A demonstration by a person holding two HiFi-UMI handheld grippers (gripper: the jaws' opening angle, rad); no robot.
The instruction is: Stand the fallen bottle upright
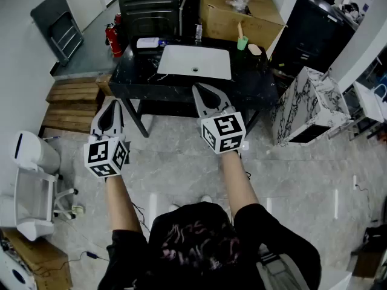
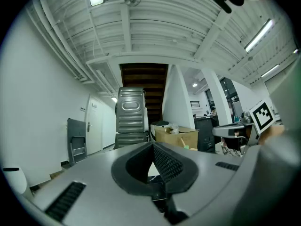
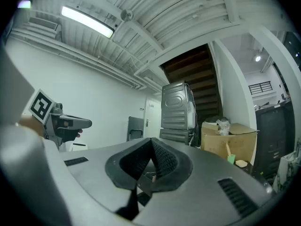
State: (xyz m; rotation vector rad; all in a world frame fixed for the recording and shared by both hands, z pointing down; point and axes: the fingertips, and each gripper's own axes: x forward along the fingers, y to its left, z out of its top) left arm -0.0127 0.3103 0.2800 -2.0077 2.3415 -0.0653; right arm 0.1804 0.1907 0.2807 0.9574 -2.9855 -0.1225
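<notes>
Ahead, the clear blue-capped plastic bottle (image 1: pixel 149 42) lies crosswise, far on the black table (image 1: pixel 248 74), between the closed, empty left gripper (image 1: pixel 112 107) and right gripper (image 1: pixel 201 92), neither clearly nearer

The table (image 1: pixel 124 84) has a black, stone-like top, polished enough to catch the light. The sink (image 1: pixel 195 62) set in it is smooth, glossy white. The bottle (image 1: pixel 148 42) lying there looks like clear plastic with a pale label. Behind it the box (image 1: pixel 227 17) is plain brown cardboard, matt. The pallets (image 1: pixel 72 100) are bare, rough wood. The floor (image 1: pixel 181 168) is grey veined stone, shiny with lamp streaks. The block (image 1: pixel 308 104) has a white marble finish with black veins. The left gripper (image 1: pixel 113 103) and right gripper (image 1: pixel 201 90) have matt grey plastic shells, and their pads (image 2: pixel 168 165) are black and finely ribbed.
</notes>
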